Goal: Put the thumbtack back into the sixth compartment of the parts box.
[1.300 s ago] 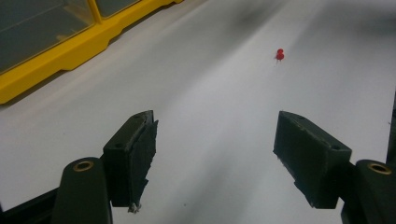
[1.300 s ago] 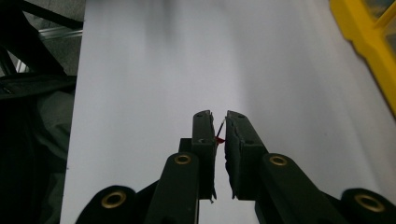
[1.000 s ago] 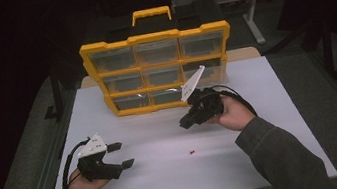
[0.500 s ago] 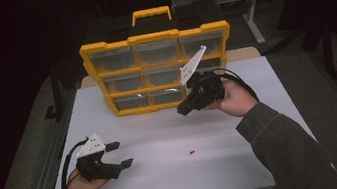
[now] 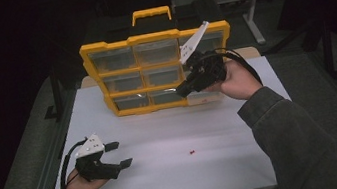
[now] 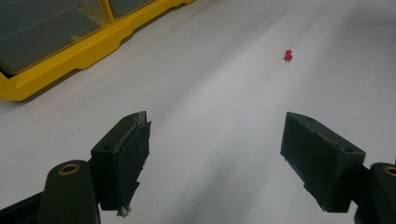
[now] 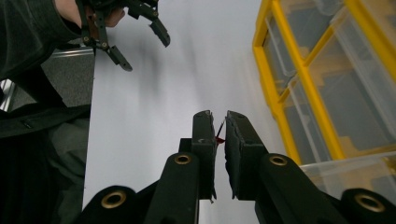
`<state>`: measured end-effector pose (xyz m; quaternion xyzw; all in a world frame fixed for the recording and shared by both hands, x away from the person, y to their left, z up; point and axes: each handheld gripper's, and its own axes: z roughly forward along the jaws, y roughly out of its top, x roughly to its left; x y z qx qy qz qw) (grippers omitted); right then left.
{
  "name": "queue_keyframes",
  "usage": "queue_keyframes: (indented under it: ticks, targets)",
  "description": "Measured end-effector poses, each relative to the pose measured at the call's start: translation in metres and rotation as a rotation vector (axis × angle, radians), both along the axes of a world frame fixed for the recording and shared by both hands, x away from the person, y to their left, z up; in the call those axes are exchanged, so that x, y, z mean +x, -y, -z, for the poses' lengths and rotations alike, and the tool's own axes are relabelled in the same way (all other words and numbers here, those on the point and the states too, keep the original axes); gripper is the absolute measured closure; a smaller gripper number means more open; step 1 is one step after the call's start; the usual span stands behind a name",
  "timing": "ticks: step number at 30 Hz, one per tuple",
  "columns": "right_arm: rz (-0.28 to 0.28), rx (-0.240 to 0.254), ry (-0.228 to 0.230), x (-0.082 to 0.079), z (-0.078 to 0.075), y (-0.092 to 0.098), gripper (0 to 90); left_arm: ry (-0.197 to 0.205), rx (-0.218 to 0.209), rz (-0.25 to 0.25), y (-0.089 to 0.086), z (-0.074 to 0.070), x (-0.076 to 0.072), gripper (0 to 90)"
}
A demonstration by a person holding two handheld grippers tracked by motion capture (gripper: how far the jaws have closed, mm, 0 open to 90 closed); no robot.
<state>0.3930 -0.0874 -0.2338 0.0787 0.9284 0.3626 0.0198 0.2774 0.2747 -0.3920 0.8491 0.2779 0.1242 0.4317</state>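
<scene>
Currently, field notes:
Right tool [image 7: 219, 126]: raised off the surface, in front of the organizer's lower right drawers; jaws narrow, pinching a small red pin [image 7: 219, 138] between the pads.
Right tool, high view [image 5: 182, 92]: held in the right hand [image 5: 235, 80], tips pointing left and down.
Left tool [image 6: 215, 158]: resting low at the near left of the surface; jaws wide, nothing between them.
Left tool, high view [image 5: 119, 155]: held in the left hand [image 5: 81, 186], tips pointing right.
Second red pin [image 6: 288, 55]: lying loose on the white surface [image 5: 228, 166], ahead of the left tool, well apart from it; near mid-surface in the high view [image 5: 192, 152].
Yellow organizer [image 5: 113, 44]: upright at the far side, clear drawers facing forward, handle on top.
</scene>
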Motion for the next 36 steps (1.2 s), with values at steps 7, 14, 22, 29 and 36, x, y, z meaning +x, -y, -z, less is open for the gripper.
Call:
queue_keyframes:
  ticks: [7, 14, 22, 29, 36]
  targets:
    - [0.041, 0.012, 0.002, 0.011, -0.016, 0.01, 81.2, -0.004, -0.001, -0.002, 0.0, 0.0, 0.0, 23.3]
    - [0.101, 0.02, -0.012, 0.023, -0.016, 0.022, 81.2, -0.002, 0.005, 0.001, -0.001, 0.0, 0.0, 23.0]
    - [0.167, 0.02, -0.021, 0.03, -0.016, 0.041, 81.3, -0.002, 0.01, 0.001, 0.0, 0.0, 0.0, 22.9]
    - [0.214, -0.002, -0.023, 0.035, -0.011, 0.05, 81.3, -0.004, -0.003, -0.003, 0.0, 0.0, 0.0, 22.8]
    - [0.248, -0.015, -0.024, 0.039, -0.007, 0.055, 81.3, -0.004, 0.0, -0.001, 0.0, 0.001, 0.0, 22.9]
